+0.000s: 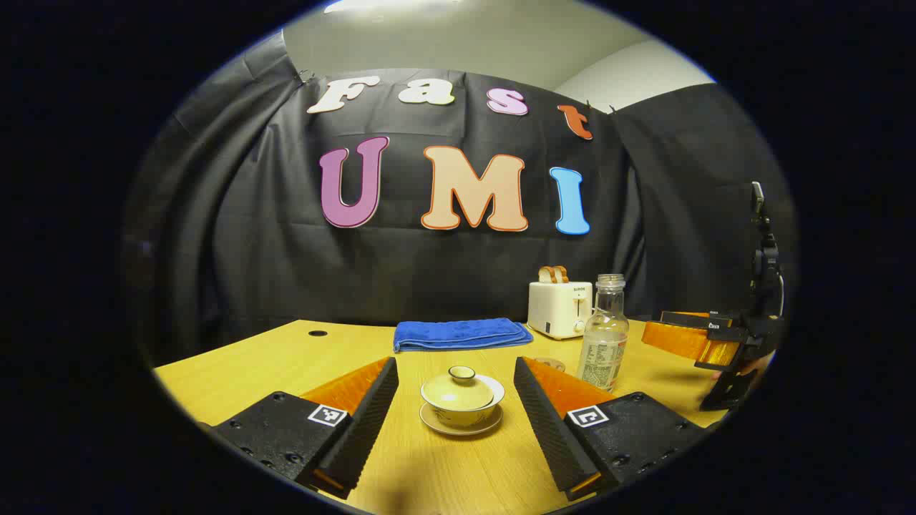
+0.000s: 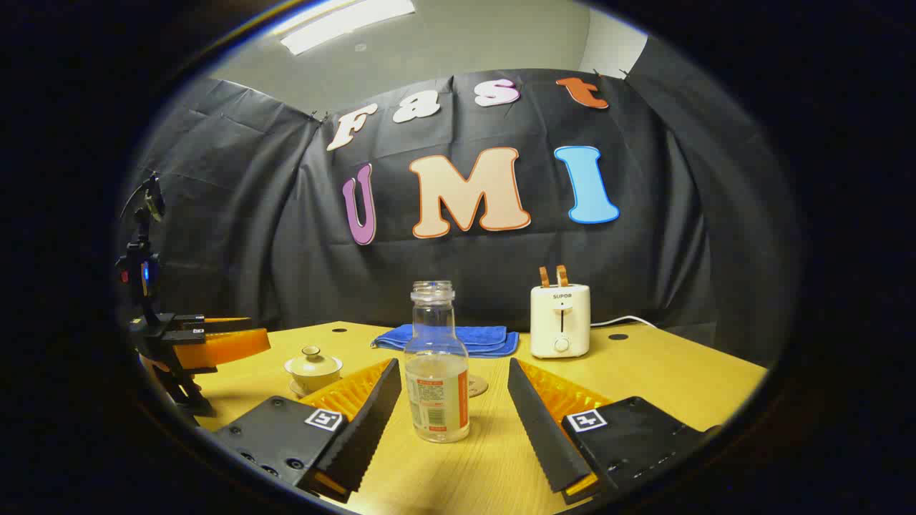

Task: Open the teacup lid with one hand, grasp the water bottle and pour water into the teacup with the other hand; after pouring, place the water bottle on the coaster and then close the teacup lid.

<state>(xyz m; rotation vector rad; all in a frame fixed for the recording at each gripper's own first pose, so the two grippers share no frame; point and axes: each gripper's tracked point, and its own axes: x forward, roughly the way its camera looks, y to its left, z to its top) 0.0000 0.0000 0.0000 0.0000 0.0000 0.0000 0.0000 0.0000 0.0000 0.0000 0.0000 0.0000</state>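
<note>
Wooden table [image 1: 444, 472], black cloth behind. Left gripper [image 1: 456, 422] released, jaws spread either side of lidded teacup [image 1: 461, 398], dead ahead at 12 o'clock, lid knob up. Right gripper [image 2: 449, 422] released, flanking water bottle [image 2: 436, 365] at 12 o'clock; bottle upright, long axis vertical, uncapped mouth up. Coaster [image 2: 477, 386] just behind bottle.

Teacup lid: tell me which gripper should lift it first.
Left. The left gripper is open with the lidded teacup centred between its fingers; the right gripper is open and faces the water bottle instead.
</note>
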